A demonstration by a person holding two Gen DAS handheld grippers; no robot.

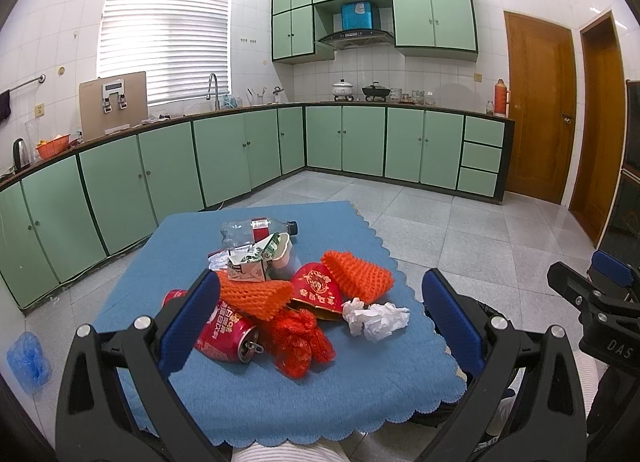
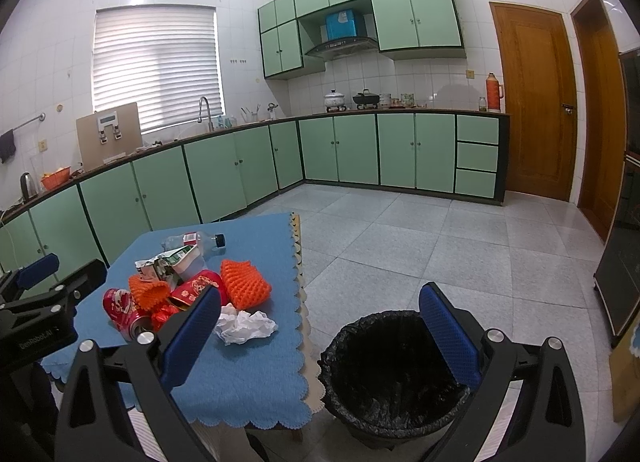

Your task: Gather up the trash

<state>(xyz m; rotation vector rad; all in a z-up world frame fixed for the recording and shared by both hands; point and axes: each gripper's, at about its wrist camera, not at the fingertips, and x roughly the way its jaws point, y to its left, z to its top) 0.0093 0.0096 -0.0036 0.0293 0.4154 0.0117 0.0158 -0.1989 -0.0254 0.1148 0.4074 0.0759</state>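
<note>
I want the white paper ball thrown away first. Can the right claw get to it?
Probably yes. The crumpled tissue lies on the blue tablecloth near the edge, beside the bin, with nothing on top of it. The right claw is open and empty, just above and in front.

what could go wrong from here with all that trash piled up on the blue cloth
The pile is tangled: pulling the orange foam net sleeve may drag the red drink can lying against it, which could roll off the blue tablecloth. The can's open mouth might drip. The black-lined bin sits below the table edge, so the light crumpled white tissue could miss it if released early.
</note>
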